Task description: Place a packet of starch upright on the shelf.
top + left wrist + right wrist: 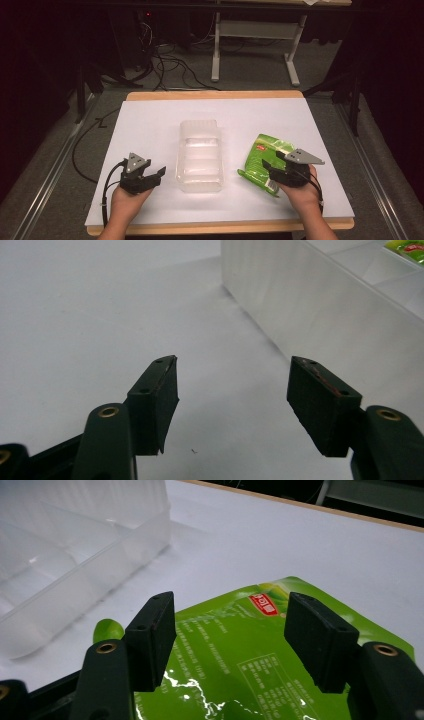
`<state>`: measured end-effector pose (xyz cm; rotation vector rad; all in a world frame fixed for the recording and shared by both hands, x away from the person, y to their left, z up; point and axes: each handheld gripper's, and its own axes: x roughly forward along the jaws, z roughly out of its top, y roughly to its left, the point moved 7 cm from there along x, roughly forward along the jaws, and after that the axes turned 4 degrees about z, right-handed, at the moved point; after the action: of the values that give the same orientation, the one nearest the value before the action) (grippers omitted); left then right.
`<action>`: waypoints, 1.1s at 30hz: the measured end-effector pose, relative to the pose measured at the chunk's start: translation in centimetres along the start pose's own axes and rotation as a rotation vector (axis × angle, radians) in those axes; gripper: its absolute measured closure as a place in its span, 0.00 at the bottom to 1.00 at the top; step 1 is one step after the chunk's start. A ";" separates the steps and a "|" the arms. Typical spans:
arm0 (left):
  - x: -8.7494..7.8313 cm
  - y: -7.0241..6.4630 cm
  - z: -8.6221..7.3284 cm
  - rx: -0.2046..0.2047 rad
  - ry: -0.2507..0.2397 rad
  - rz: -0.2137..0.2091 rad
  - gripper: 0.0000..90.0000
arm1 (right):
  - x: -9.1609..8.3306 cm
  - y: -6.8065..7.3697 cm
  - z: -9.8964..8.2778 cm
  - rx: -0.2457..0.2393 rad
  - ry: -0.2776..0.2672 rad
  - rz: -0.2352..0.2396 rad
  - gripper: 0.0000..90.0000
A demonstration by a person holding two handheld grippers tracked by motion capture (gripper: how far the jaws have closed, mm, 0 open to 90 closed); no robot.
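A: Right gripper hovers with jaws wide apart, and the green pouch lies flat on the table directly under and ahead of them, untouched.

B: It looks light, floppy, slick. Best pinched at a sealed edge, not the belly.

A: Left gripper gapes too, holding nothing; the clear tray sits just ahead to its right.
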<state>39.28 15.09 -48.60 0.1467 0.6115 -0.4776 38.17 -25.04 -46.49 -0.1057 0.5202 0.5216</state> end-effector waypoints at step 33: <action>0.2 0.1 -0.2 0.004 0.005 0.008 0.42 | 0.2 -6.6 -1.0 0.130 0.025 -0.080 0.46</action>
<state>39.30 15.16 -48.89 0.1539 0.6149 -0.4707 41.25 -30.88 -47.66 -0.0090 0.5702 0.4078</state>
